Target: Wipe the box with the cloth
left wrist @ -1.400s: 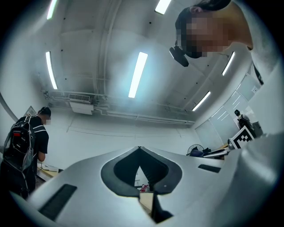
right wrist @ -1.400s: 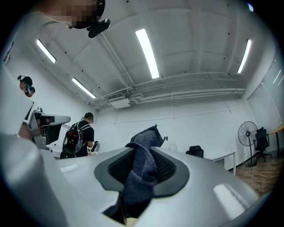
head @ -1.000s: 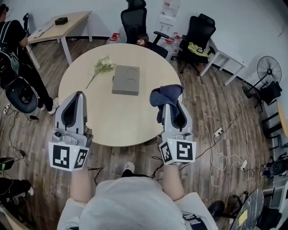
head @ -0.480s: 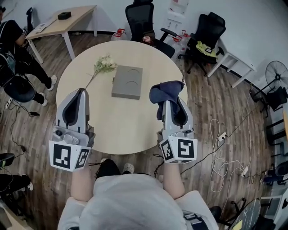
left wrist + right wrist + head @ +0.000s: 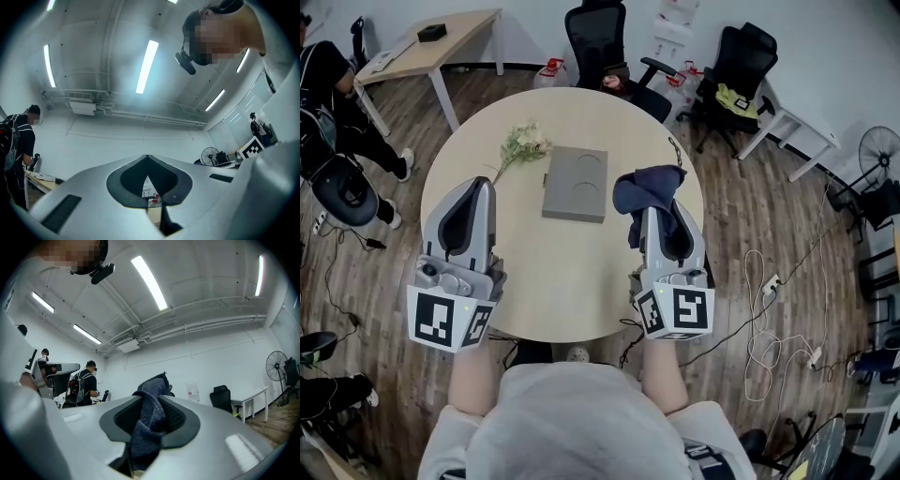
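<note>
A flat grey box [image 5: 576, 183] with two round dents lies near the middle of the round table [image 5: 534, 272]. My right gripper [image 5: 657, 208] is shut on a dark blue cloth [image 5: 645, 191], which bunches out past the jaw tips just right of the box. In the right gripper view the cloth [image 5: 149, 420] is pinched between the jaws and rises above them. My left gripper [image 5: 477, 187] hovers over the table's left side, left of the box, shut with nothing in it. The left gripper [image 5: 149, 194] looks toward the ceiling and far wall.
A sprig of pale flowers [image 5: 523, 145] lies on the table behind and left of the box. Black office chairs [image 5: 602, 37] stand behind the table, and a person [image 5: 328, 84] stands at the far left by a desk [image 5: 427, 47]. Cables [image 5: 769, 319] trail over the floor on the right.
Both grippers have moved slightly forward over the table, toward the box. The cloth stays held in the right gripper. The head view has shifted a little.
</note>
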A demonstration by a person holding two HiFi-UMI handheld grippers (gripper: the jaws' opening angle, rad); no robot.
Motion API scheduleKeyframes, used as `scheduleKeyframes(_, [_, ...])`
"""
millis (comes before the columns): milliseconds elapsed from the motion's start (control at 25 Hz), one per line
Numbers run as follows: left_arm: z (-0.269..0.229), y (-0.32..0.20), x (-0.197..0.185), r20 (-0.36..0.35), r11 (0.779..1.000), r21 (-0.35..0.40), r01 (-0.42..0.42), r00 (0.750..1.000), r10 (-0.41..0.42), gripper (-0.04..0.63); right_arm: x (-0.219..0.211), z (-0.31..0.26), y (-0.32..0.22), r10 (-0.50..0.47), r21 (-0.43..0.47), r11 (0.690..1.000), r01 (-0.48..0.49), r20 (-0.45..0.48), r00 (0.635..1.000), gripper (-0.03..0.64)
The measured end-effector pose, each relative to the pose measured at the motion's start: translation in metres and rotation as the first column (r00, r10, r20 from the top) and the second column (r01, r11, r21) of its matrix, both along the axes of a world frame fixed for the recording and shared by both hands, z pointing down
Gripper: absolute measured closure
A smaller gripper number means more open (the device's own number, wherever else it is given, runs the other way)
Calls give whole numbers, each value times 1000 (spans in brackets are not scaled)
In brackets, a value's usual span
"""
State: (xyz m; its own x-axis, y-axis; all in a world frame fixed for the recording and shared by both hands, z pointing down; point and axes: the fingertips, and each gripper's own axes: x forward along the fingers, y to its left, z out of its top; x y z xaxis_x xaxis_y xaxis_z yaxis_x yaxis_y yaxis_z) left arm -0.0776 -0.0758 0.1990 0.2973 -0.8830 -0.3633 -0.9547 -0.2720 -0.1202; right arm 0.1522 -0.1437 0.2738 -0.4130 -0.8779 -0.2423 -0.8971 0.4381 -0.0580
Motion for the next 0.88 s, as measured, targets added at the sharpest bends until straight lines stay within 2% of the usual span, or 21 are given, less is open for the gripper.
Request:
scheduleKeyframes(440, [17, -75, -47, 8, 995, -63, -83, 996, 84, 594, -63, 16, -58, 31, -72, 997, -31, -3, 1000, 509])
scheduleKeyframes(680, [34, -110, -64, 24, 986, -100, -133, 990, 136, 592, -88, 47, -84, 54, -159, 986, -56, -17, 998, 509])
scheduleKeyframes(880, [52, -136, -70, 23, 972, -136, -194, 980, 199, 594, -99, 76, -106, 87, -250, 964, -89, -17, 996, 509])
